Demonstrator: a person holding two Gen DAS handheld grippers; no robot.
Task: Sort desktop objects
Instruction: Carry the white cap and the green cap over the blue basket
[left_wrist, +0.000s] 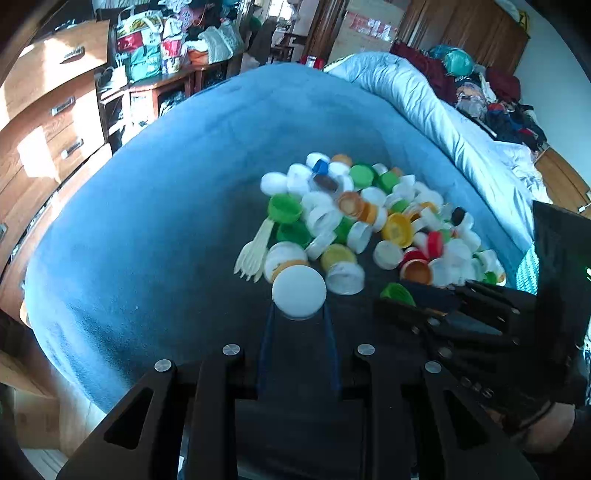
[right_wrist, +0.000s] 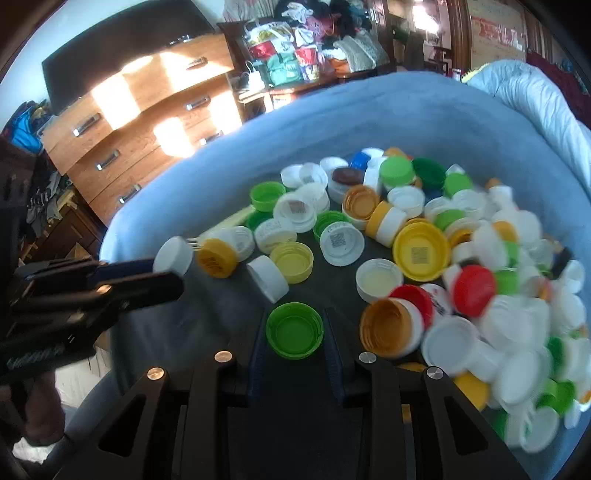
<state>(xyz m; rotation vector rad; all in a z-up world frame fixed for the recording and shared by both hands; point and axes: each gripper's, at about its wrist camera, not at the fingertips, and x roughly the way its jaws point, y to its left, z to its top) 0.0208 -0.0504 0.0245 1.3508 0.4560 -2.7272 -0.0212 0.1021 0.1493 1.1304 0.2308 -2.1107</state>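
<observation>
Pick step: left gripper (left_wrist: 299, 314) pinches a white cap (left_wrist: 299, 297) lifted off the pile (right_wrist: 424, 240), right gripper (right_wrist: 294, 332) brackets a green cap (right_wrist: 294, 330) on the dark mat (right_wrist: 207, 325), pad contact unclear; next prob. needs firm squeeze, then lift clear w/o nudging neighbours.

We see a bed (left_wrist: 147, 221) with a soft blue blanket (right_wrist: 332, 122) on top. A dark mat (right_wrist: 332, 284) lies on the blanket. On the mat sits a big pile of caps (left_wrist: 369, 221): white, green, yellow, orange and red ones. A green cap (right_wrist: 294, 329) lies open side up near the edge of the pile. Pale forks (left_wrist: 255, 254) lie beside the caps. A puffy light quilt (left_wrist: 424, 107) is bunched up along the far side of the bed.
</observation>
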